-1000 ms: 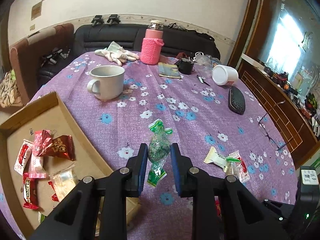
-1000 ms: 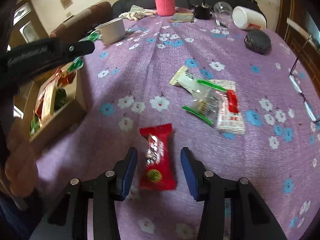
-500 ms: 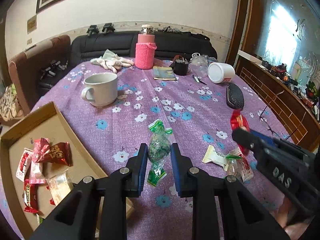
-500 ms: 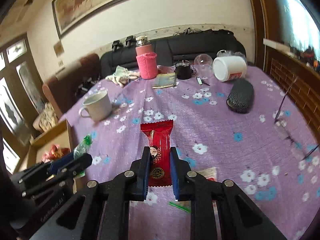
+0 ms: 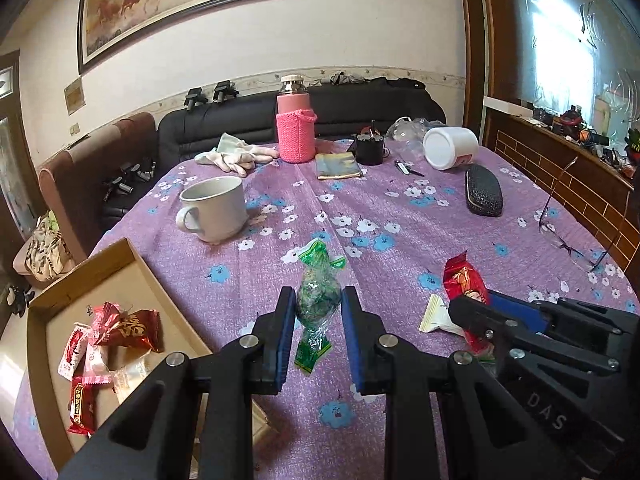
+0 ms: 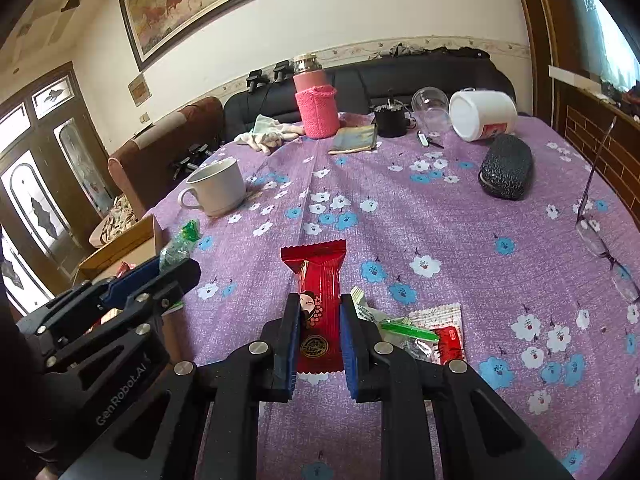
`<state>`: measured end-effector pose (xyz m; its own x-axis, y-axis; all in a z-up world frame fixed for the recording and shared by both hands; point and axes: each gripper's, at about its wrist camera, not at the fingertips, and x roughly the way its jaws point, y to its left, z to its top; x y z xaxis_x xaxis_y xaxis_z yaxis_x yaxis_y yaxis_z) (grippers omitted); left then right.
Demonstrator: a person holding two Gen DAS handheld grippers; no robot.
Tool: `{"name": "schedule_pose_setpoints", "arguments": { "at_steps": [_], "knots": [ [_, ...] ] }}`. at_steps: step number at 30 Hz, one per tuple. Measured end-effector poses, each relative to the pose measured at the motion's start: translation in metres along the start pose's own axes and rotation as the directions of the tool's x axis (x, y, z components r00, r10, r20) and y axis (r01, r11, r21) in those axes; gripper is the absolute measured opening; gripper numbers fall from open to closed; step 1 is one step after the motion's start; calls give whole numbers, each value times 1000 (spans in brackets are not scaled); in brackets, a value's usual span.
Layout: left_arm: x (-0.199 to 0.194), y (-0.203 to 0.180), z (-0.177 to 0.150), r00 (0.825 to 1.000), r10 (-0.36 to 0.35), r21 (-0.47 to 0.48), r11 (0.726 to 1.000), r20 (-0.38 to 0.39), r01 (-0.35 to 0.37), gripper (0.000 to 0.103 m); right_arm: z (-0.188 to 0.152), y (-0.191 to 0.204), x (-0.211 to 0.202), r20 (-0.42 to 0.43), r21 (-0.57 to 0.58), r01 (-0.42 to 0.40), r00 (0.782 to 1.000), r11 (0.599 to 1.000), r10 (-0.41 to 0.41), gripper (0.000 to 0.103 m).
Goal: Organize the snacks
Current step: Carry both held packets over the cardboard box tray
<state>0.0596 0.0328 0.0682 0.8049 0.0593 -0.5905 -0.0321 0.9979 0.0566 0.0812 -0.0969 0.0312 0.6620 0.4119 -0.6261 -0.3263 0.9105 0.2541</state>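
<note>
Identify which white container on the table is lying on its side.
The white plastic jar at the far right, beside the black glasses case, lies tipped over with its lid facing the camera. The white mug stands upright.

green candy [image 5: 318, 300] and red snack bar [image 6: 318, 312] held aloft; others in box [image 5: 132, 256].

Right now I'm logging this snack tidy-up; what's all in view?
green snack: 1, held in left gripper
red snack: 1, held in right gripper
cardboard box: 1, brown, table's left edge, holds several mostly red snacks
loose snacks: a few, tablecloth, near edge
mug: 1, white, left
bottle: 1, pink knitted sleeve, far side
glasses case: 1, black, right
spectacles: 1, right edge
left gripper: black, shut
right gripper: black, shut
</note>
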Motion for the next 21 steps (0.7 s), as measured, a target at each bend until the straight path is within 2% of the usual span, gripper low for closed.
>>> {"name": "schedule_pose_setpoints", "arguments": {
  "at_steps": [21],
  "knots": [
    [-3,-2,-2,999,29,16,999,18,-29,23,0,-7,7,-23,27,7,1000,1000,-7,20]
  ]
}}
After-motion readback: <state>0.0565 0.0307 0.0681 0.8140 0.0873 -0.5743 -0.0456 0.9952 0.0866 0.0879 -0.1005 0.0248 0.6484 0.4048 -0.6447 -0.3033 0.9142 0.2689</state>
